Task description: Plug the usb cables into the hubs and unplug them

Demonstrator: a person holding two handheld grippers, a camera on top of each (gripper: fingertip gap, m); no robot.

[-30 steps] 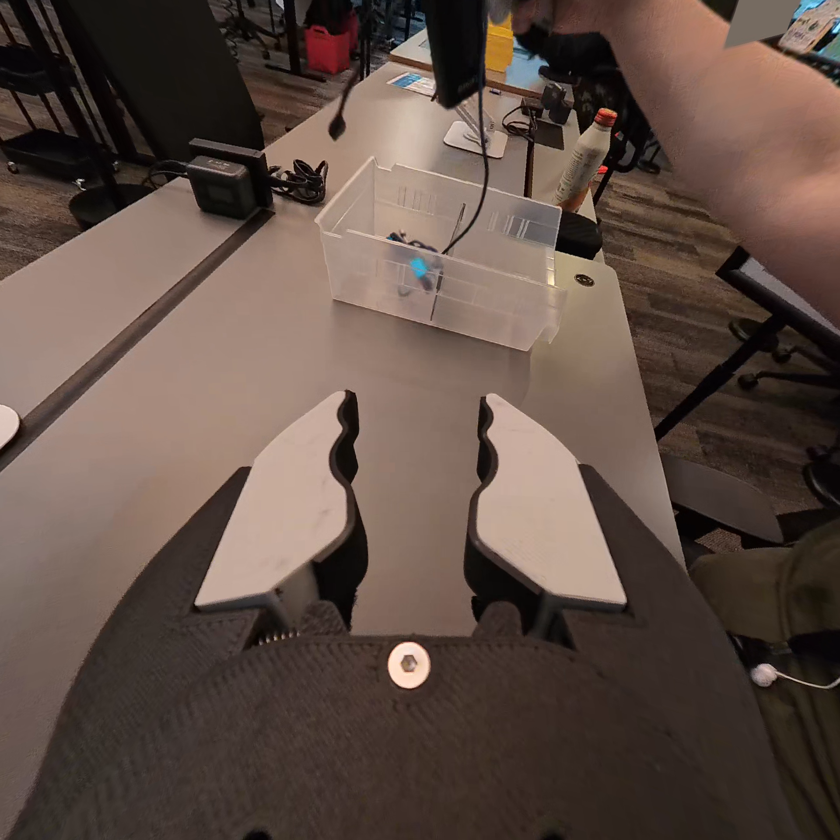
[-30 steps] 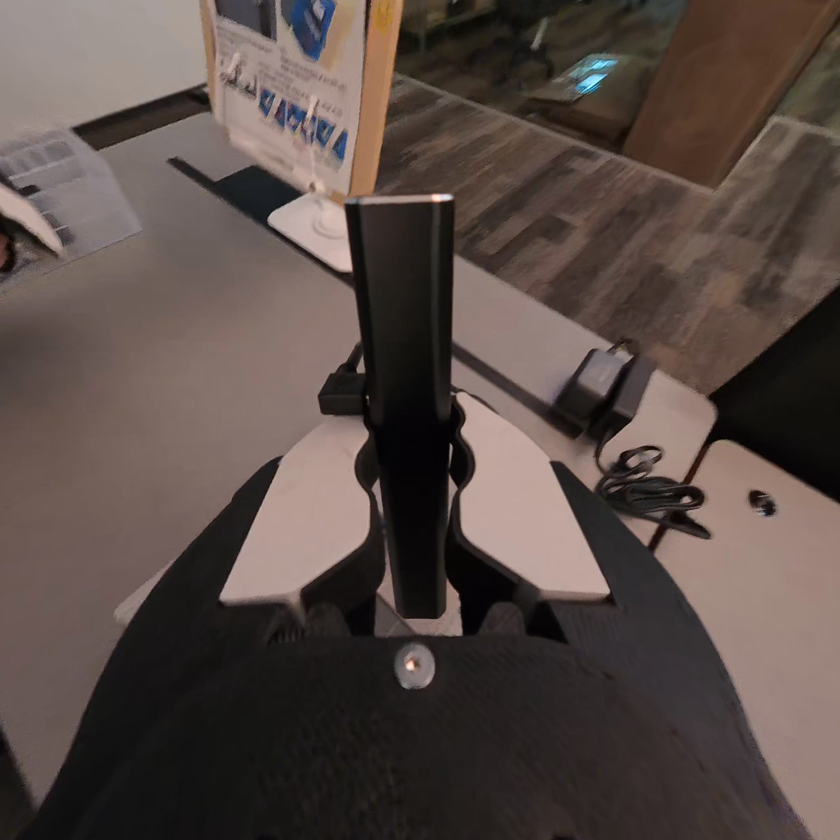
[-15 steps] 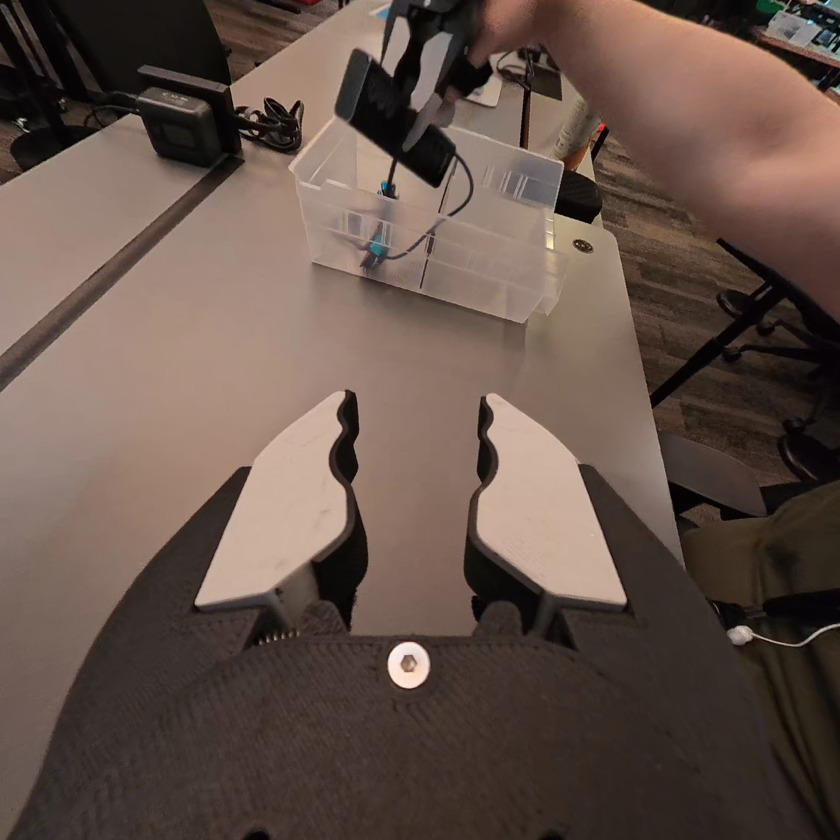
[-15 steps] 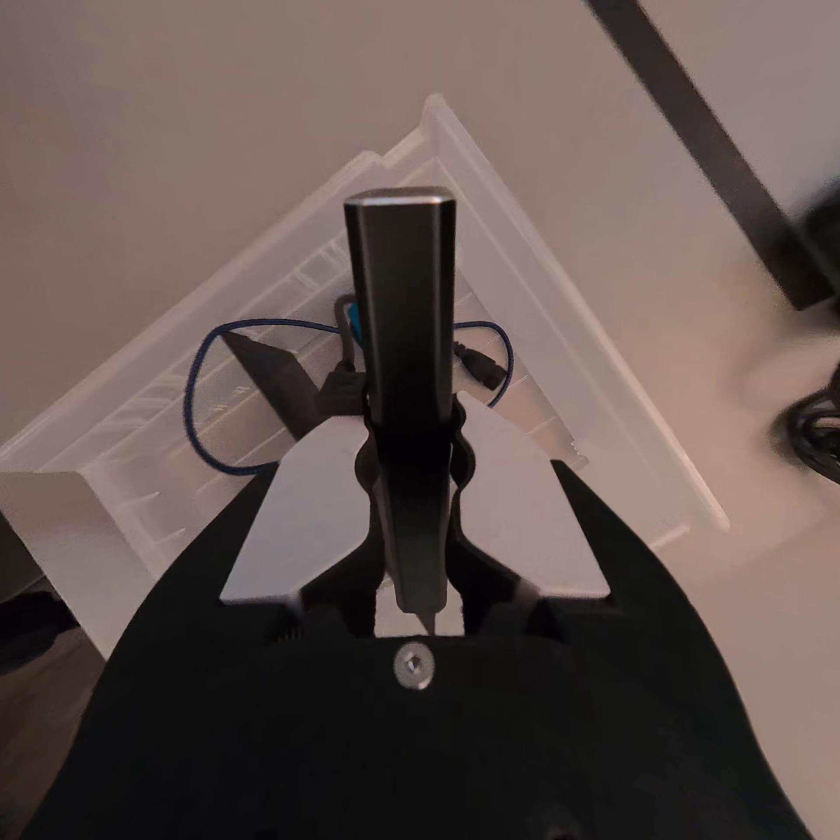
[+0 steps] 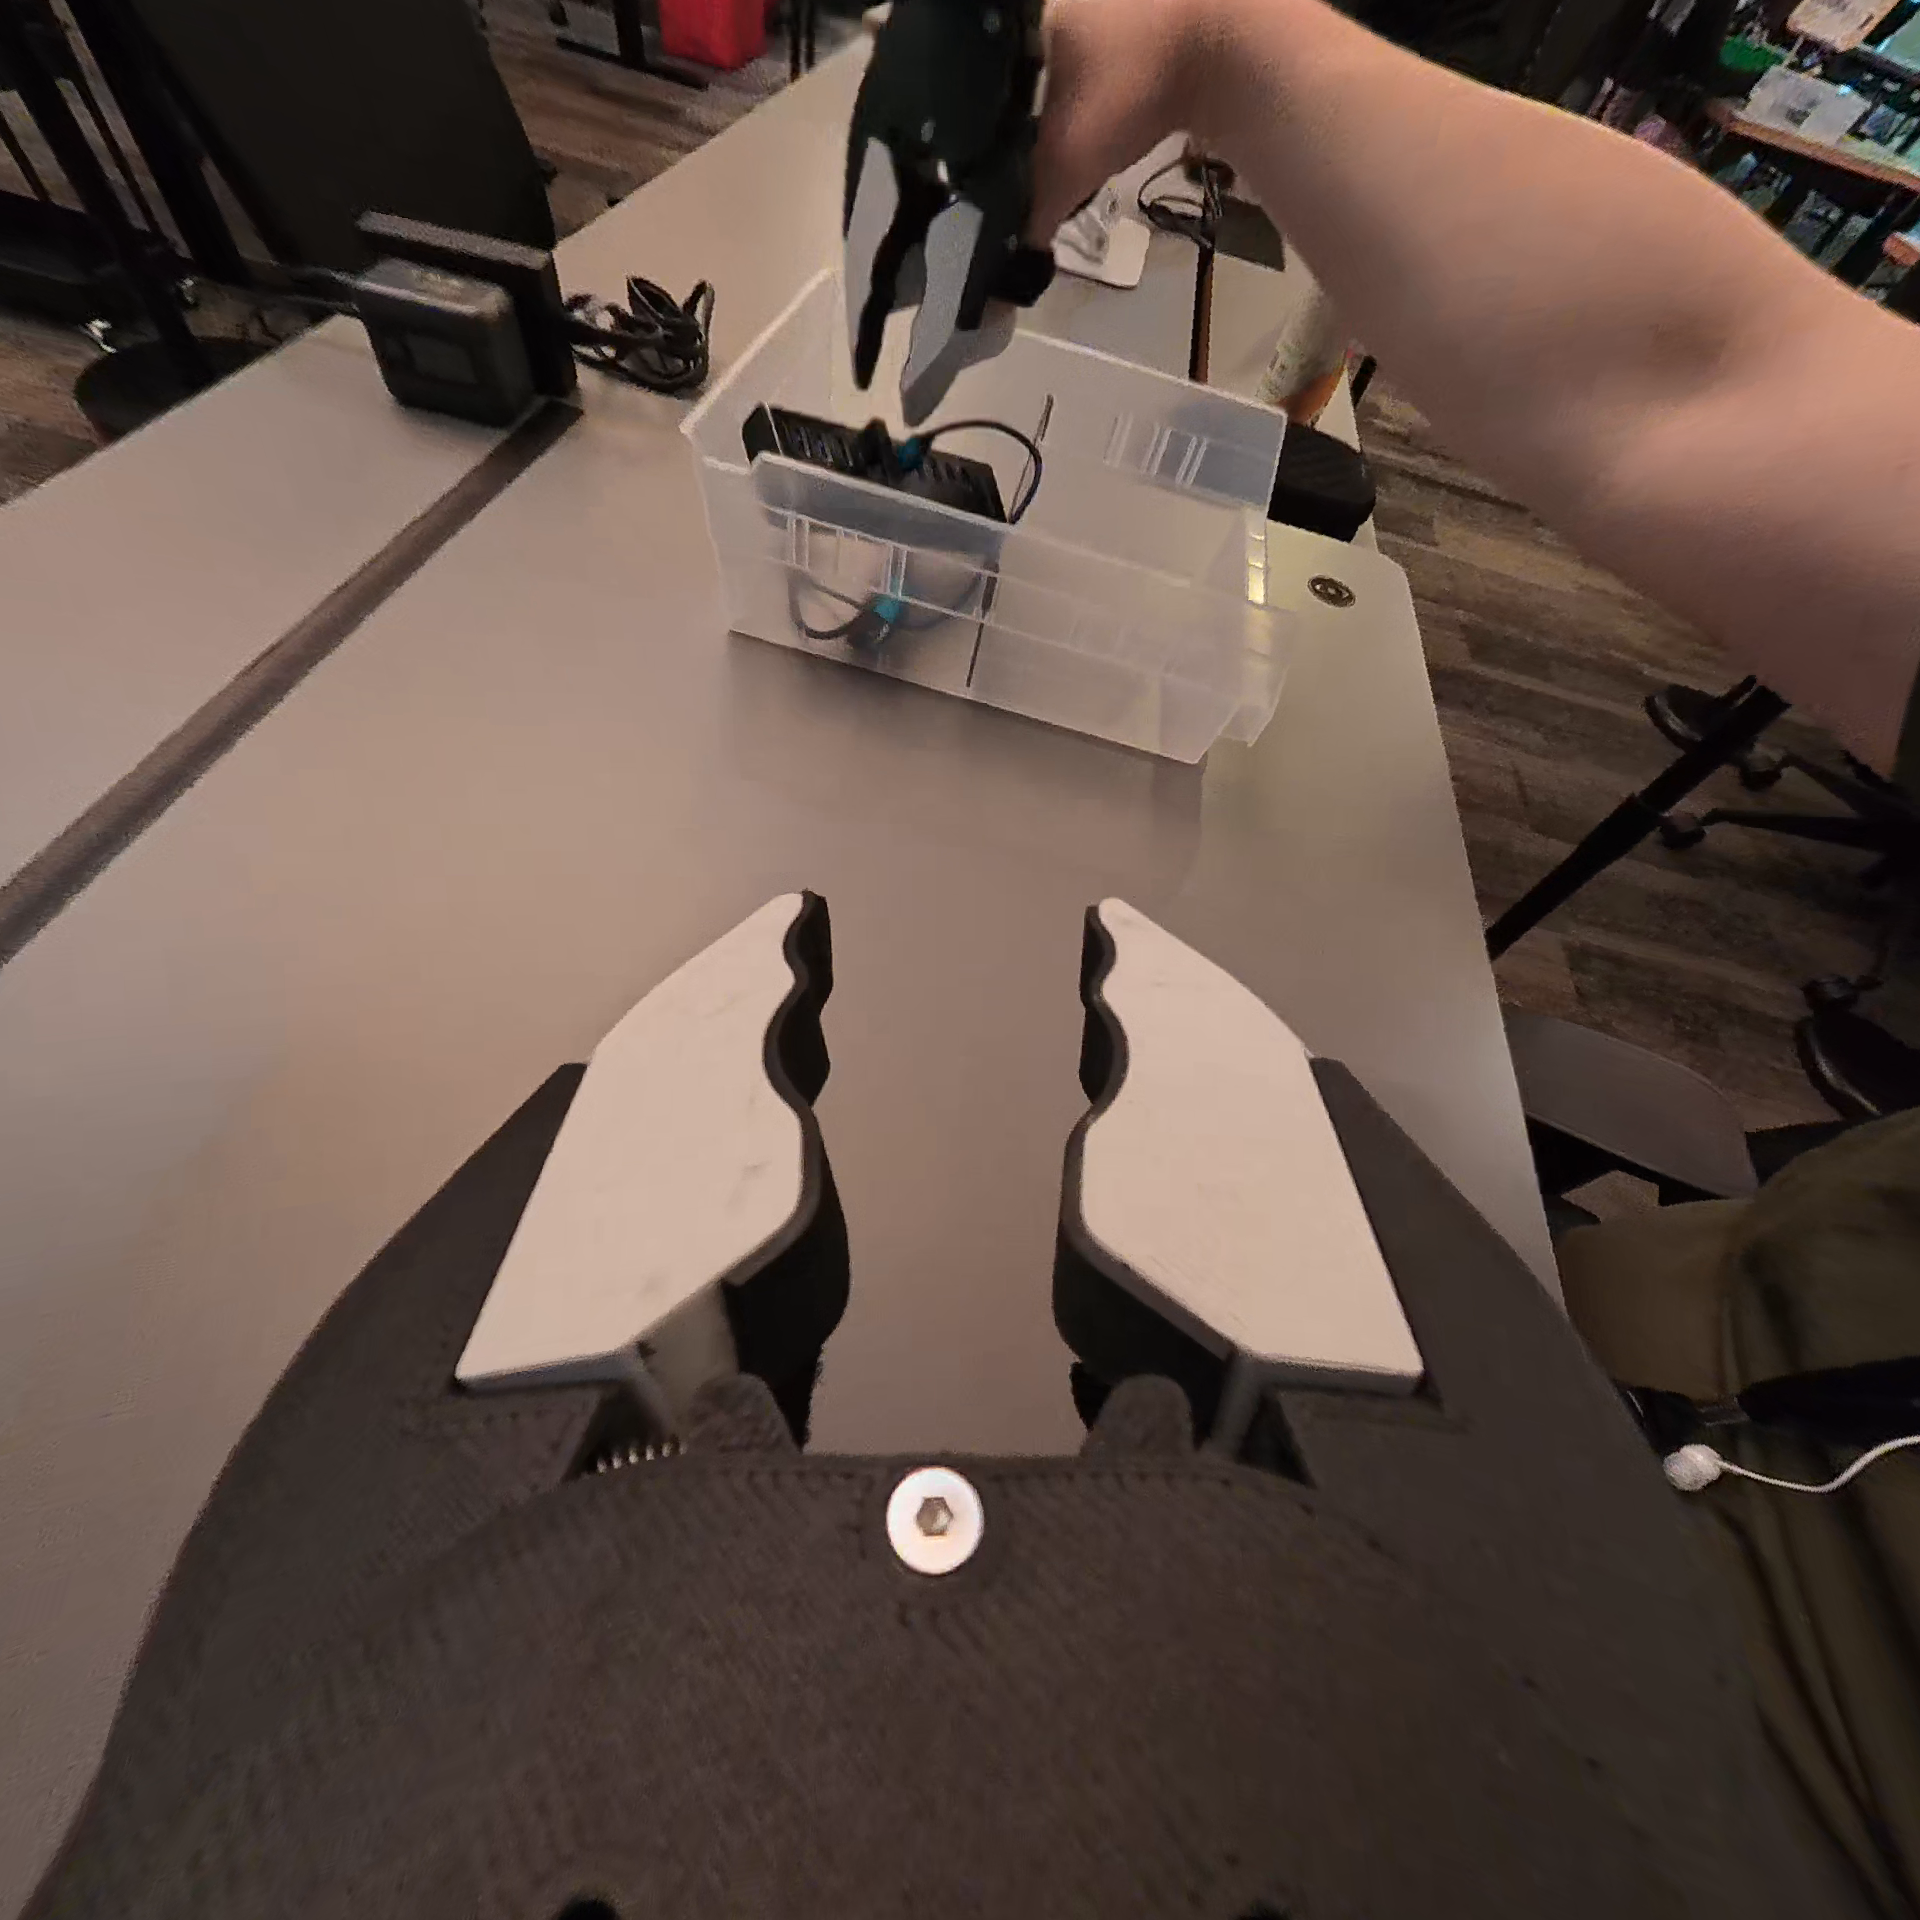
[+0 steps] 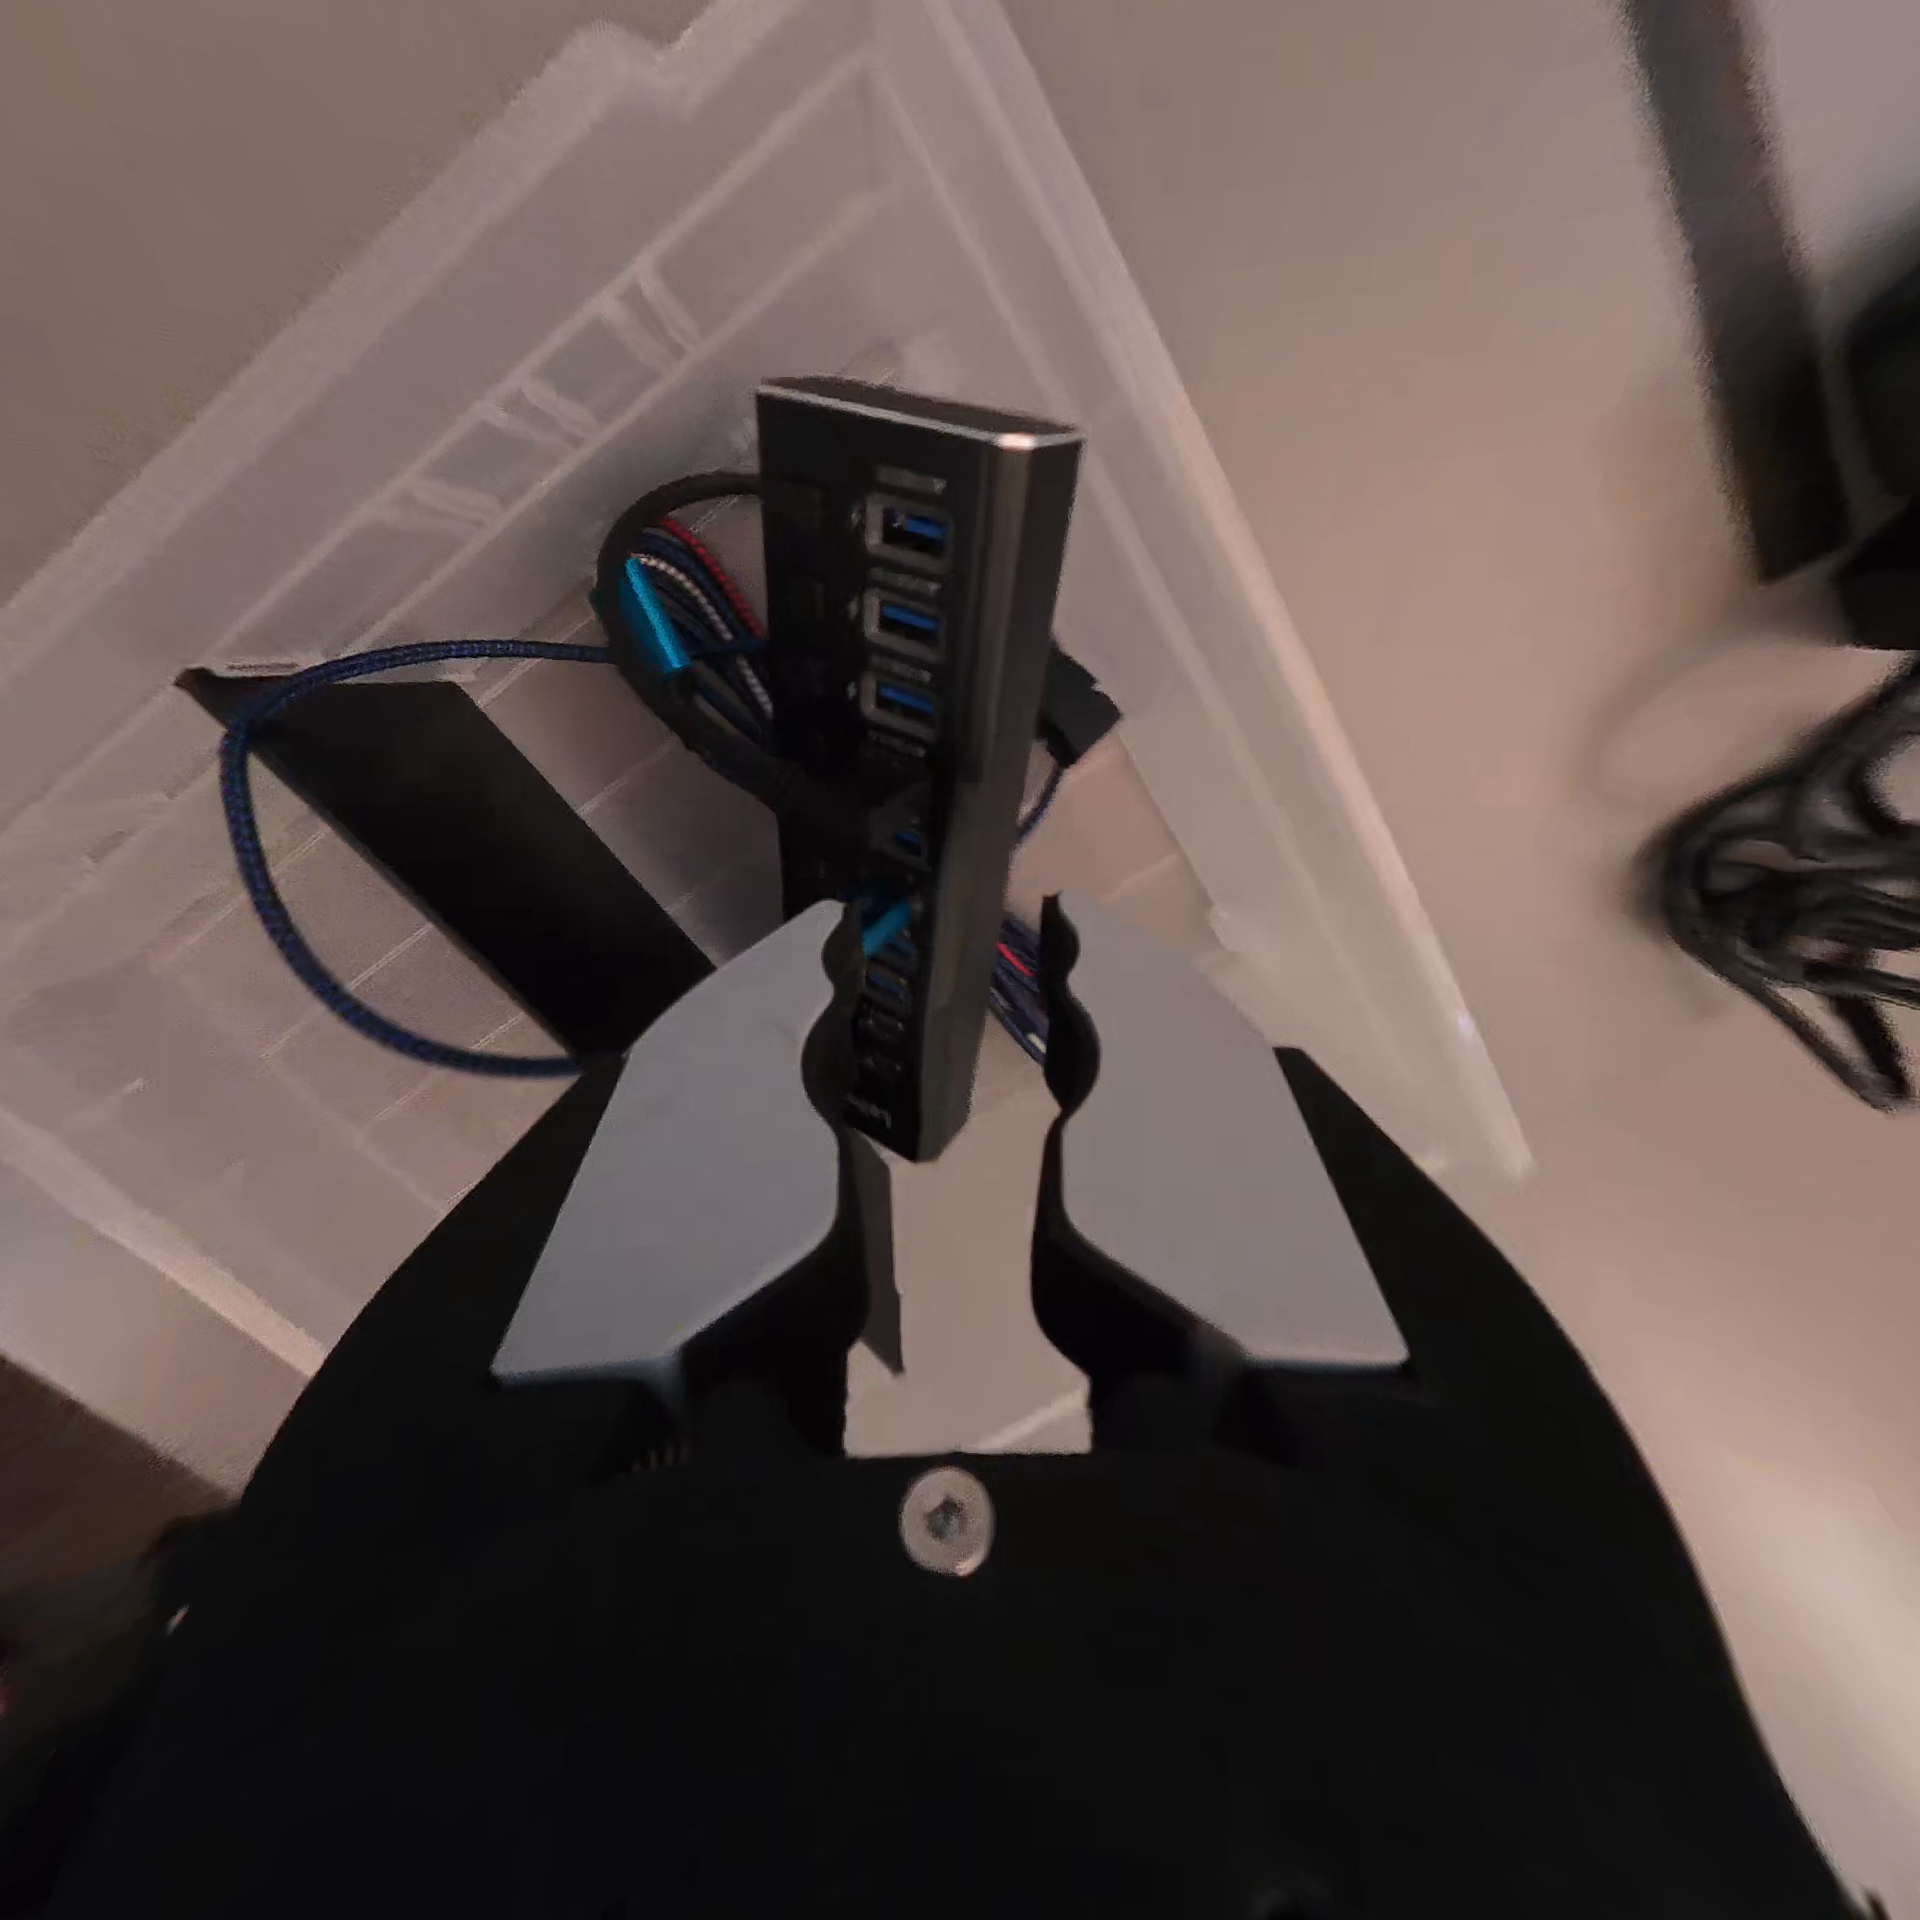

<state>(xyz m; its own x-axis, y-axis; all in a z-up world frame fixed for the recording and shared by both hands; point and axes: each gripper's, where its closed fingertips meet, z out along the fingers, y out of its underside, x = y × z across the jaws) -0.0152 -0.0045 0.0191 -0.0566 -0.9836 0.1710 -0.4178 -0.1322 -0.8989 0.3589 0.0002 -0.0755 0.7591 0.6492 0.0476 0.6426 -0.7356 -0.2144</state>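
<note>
- The right gripper [image 6: 940, 914] hung above the clear plastic bin [image 6: 1226, 582], its fingers spread apart and clasping nothing; in the left wrist view it [image 5: 894, 379] pointed down at the bin's left compartment from the end of a bare forearm [image 5: 1455, 312].
- Below and between those fingers lay the black USB hub [image 6: 966, 675], a long bar with a row of blue-lined ports facing up; it was free of both fingers and lay inside the bin [image 5: 1143, 582], one end propped toward the rim.
- A blue braided cable [image 6: 312, 790] looped across the bin floor beside the hub, and a bright blue plug [image 6: 649, 623] lay against a bundle of red, white and dark cords near the hub's left side.
- The left gripper [image 5: 945, 935] was held low over the grey table [image 5: 520, 790], well short of the bin, jaws apart and empty.
- Farther off stood a dark boxy device [image 5: 447, 343] with a coiled black cord [image 5: 649, 332] beside it.
</note>
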